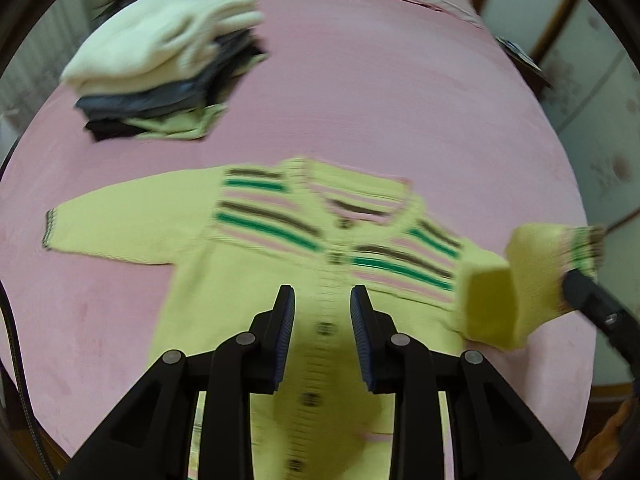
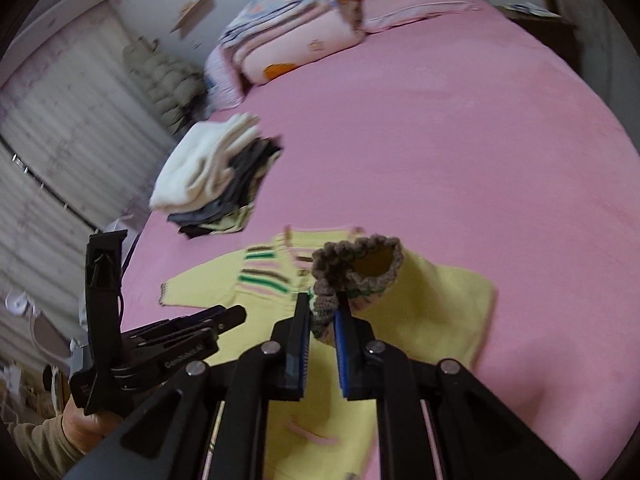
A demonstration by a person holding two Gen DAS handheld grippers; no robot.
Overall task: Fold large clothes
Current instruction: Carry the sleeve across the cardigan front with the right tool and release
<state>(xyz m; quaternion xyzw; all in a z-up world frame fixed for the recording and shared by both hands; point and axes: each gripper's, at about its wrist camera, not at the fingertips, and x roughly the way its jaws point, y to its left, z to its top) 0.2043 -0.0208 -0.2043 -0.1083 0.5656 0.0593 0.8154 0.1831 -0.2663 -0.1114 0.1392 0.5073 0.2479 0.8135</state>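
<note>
Yellow wool filled the middle of both pictures: a knitted cardigan (image 1: pixel 248 280) with green, brown and pink stripes lay flat on the pink bed sheet (image 1: pixel 400 100), buttons up. My right claw (image 2: pixel 323 312) was pinched tight on the cuff (image 2: pixel 356 268) of one sleeve, and the cuff's brown and green ribbing bunched between my pads. That sleeve (image 1: pixel 520 292) was lifted and bent over at the right edge of the left view. My left claw (image 1: pixel 322 296) hung above the button strip, low in the middle of its picture, with its jaws a little apart and nothing in them. A stack of folded clothes (image 1: pixel 160 68) with a white sweater on top sat at the upper left. Pillows (image 2: pixel 296 36) lay at the top.
</note>
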